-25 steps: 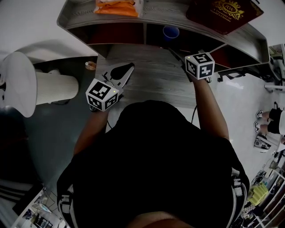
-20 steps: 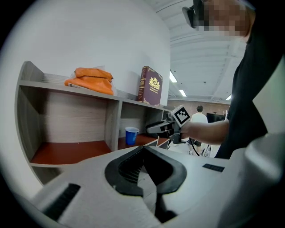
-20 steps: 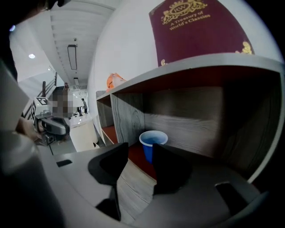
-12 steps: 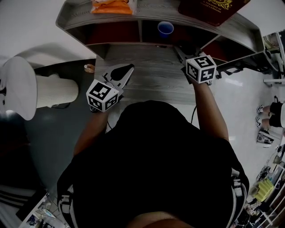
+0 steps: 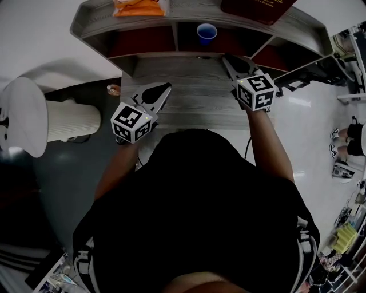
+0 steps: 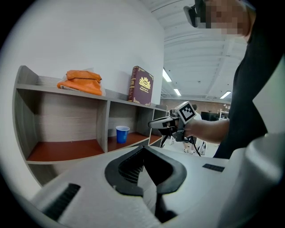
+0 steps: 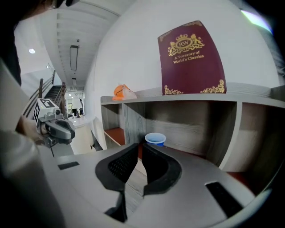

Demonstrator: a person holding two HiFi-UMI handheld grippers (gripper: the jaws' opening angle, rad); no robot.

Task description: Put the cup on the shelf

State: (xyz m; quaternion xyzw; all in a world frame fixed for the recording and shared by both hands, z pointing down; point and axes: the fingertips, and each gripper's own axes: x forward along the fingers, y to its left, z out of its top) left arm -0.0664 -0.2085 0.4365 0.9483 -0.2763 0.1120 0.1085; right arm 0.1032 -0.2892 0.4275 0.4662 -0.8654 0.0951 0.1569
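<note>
Blue cup point(image 5: 206, 32) is seen upright on the reddish floor of the middle compartment of the grey shelf point(image 5: 91, 26), held by nothing. In the left gripper view the cup point(image 6: 122, 133) is set just right of a divider.

Right gripper point(image 5: 227, 58) is held over the grey desk point(image 5: 194, 109), in front of that compartment and apart from the cup. Its jaws have just been closing; in its own view the tips point(image 7: 140, 145) are pressed together with nothing between them, and the cup point(image 7: 155, 139) is seen just beyond.

Left gripper point(image 5: 167, 86) is held over the desk's left part, well apart from the shelf. Its tips point(image 6: 143, 148) are likewise brought together and nothing is gripped.

On the shelf top, a maroon book point(image 5: 254, 6) is stood upright at the right and an orange packet point(image 5: 140, 7) is laid at the left.
</note>
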